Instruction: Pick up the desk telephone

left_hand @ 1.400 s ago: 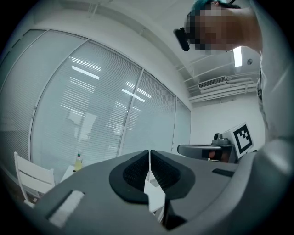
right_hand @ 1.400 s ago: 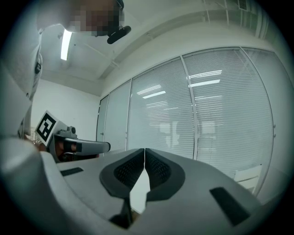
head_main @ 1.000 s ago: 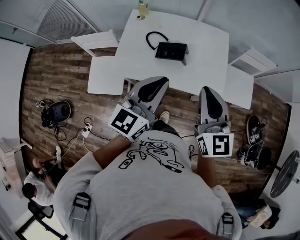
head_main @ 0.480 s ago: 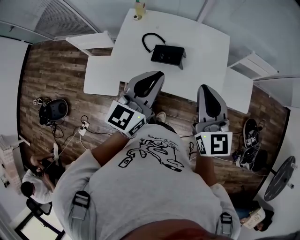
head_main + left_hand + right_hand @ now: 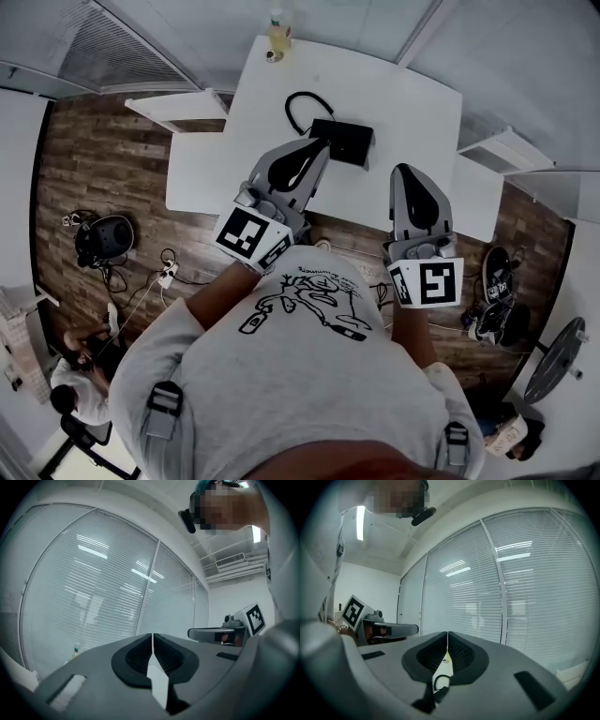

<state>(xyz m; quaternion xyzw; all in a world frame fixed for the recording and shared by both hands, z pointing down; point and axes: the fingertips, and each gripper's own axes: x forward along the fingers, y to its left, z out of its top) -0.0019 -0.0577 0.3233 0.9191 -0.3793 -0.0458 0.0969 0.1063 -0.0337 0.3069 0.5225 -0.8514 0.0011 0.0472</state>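
Note:
The black desk telephone [image 5: 345, 142] lies on the white table [image 5: 412, 103], and its cord [image 5: 302, 99] loops off to its left. In the head view my left gripper [image 5: 317, 145] is shut, its tip overlapping the phone's near left edge; whether it touches cannot be told. My right gripper [image 5: 405, 171] is shut over the table's near edge, to the right of the phone. In the left gripper view the jaws [image 5: 152, 635] meet with nothing between them. In the right gripper view the shut jaws [image 5: 447, 633] point level, and below them the cord [image 5: 438, 682] shows through the slot.
A bottle [image 5: 278, 28] stands at the table's far edge. White side pieces flank the table at left [image 5: 178, 101] and right [image 5: 506, 148]. Cables and a dark bag [image 5: 103, 239] lie on the wood floor at left, shoes [image 5: 495, 281] at right. Window blinds [image 5: 93, 588] stand ahead.
Both grippers have moved forward from over the floor to the table's near edge. The left tip now reaches the phone in the picture. Both stayed shut.

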